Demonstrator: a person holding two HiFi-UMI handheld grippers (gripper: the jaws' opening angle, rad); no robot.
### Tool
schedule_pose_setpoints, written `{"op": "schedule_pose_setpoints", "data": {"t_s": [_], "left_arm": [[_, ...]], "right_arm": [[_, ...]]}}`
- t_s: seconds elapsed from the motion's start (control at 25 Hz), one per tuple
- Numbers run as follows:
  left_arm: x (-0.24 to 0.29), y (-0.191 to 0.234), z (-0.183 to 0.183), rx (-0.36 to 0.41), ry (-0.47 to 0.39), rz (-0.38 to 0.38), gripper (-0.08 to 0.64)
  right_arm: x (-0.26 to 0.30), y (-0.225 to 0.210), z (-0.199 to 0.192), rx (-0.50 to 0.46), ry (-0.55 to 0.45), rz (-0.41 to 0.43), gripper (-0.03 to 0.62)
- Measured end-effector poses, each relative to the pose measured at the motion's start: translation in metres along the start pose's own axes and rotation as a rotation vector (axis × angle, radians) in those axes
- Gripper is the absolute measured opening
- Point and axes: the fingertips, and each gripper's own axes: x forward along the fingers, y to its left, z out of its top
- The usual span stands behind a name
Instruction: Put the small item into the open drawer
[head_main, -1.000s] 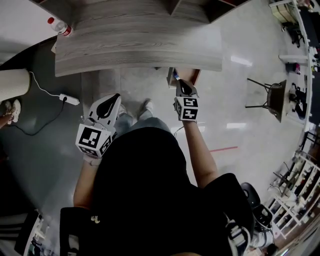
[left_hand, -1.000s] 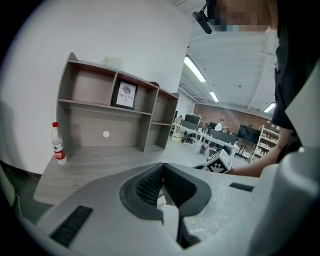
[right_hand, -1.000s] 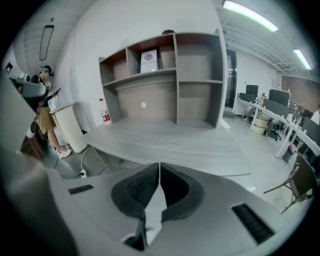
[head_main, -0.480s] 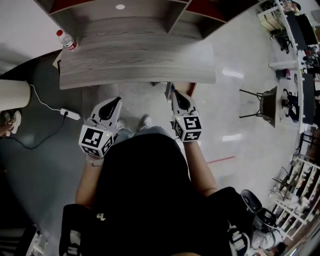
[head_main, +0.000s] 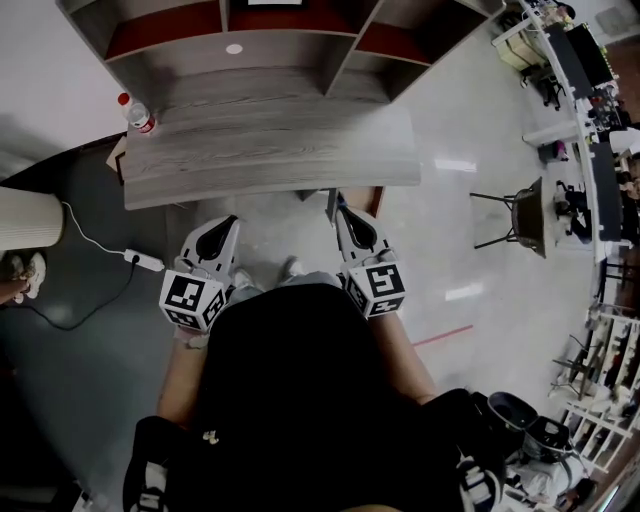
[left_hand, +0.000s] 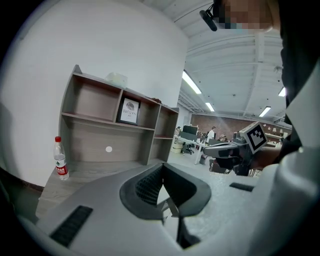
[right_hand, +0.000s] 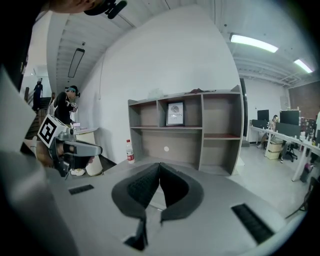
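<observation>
Below our head camera, at a grey wooden desk (head_main: 270, 150), we list what we see.

Item 1, left gripper (head_main: 228, 222): held over the floor (head_main: 450, 250) just short of the desk's front edge, tip toward the desk. We find its jaws pressed together, tip to tip, with nothing between them.

Item 2, right gripper (head_main: 341, 211): level with the left one and well apart from it, tip also toward the desk. Its jaws are likewise closed tight on nothing.

Item 3, drawer (head_main: 376, 196): we see only a brown sliver jutting out below the desk's front edge, just beside the right gripper's tip. Its inside is hidden from us.

Item 4, small item: we cannot make it out in any view, and it sits in neither claw.

Item 5, shelf (head_main: 340, 50): grey, open-fronted, with several compartments, standing at the back of the desk against a white wall. We note a frame (right_hand: 175, 114) upright in its upper middle compartment.

Item 6, bottle (head_main: 140, 115): clear, with a red cap and red label, upright at the desk's far left corner.

Item 7, power strip (head_main: 143, 261): white, lying with its cable on the darker floor left of the desk.

Item 8, chair (head_main: 525, 210): dark, well off to the right
</observation>
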Motion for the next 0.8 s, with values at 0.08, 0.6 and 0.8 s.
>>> {"op": "schedule_pose_setpoints", "data": {"t_s": [0.08, 0.6, 0.8], "left_arm": [[-0.004, 0.000, 0.000, 0.000, -0.001, -0.001, 0.002], [-0.003, -0.009, 0.005, -0.007, 0.006, -0.042, 0.002], [-0.001, -0.011, 0.008, 0.004, 0.010, -0.059, 0.002]], "right_arm": [[-0.005, 0.004, 0.004, 0.002, -0.015, 0.003, 0.012], [-0.028, 0.010, 0.025, 0.002, -0.054, -0.017, 0.012], [-0.030, 0.016, 0.022, -0.023, -0.070, 0.023, 0.012]]}}
